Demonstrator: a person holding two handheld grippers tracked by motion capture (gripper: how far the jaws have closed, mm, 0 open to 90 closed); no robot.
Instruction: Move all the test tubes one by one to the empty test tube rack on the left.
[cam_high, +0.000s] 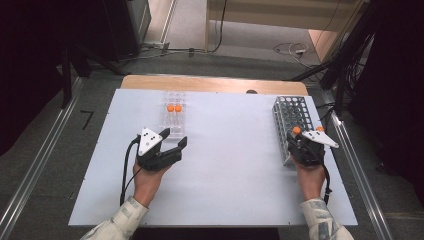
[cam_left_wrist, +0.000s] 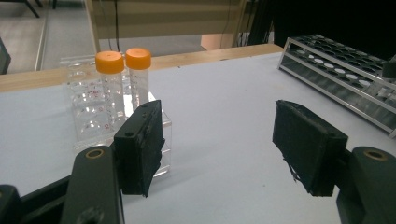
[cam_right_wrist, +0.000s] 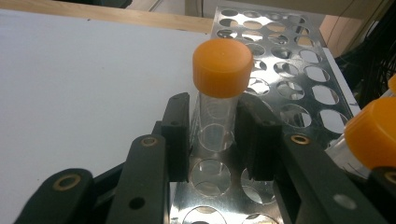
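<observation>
Two capped tubes (cam_high: 174, 108) stand upright in the clear rack (cam_high: 173, 120) at the far middle of the table (cam_high: 225, 190), side by side in neighbouring wells. A third tube (cam_right_wrist: 218, 93) stands in the metal rack (cam_high: 295, 117) at the right edge, in a hole of the near rows, and the right gripper (cam_right_wrist: 215, 135) has it by the clear body just under the orange cap. In the right gripper view both pads lie against the tube wall with no gap to see, so the jaws are closed on it. Gripping below the cap keeps the tube vertical, and I judge this suits lifting it straight out of the hole or seating it; which of the two is in hand cannot be told. A fourth tube (cam_right_wrist: 369, 140) leans in at the right edge of that view, close beside the right gripper.

Left gripper (cam_left_wrist: 219, 154) rests low on the table just in front of the clear rack, jaws well apart and holding nothing. Its left pad (cam_left_wrist: 140, 149) sits just before the rack's near corner; whether it touches is unclear. Likely purpose: parked beside the rack, ready to steady it or take a tube.

Judgement: tubes are passing between the two racks, one at a time, right hand working.
</observation>
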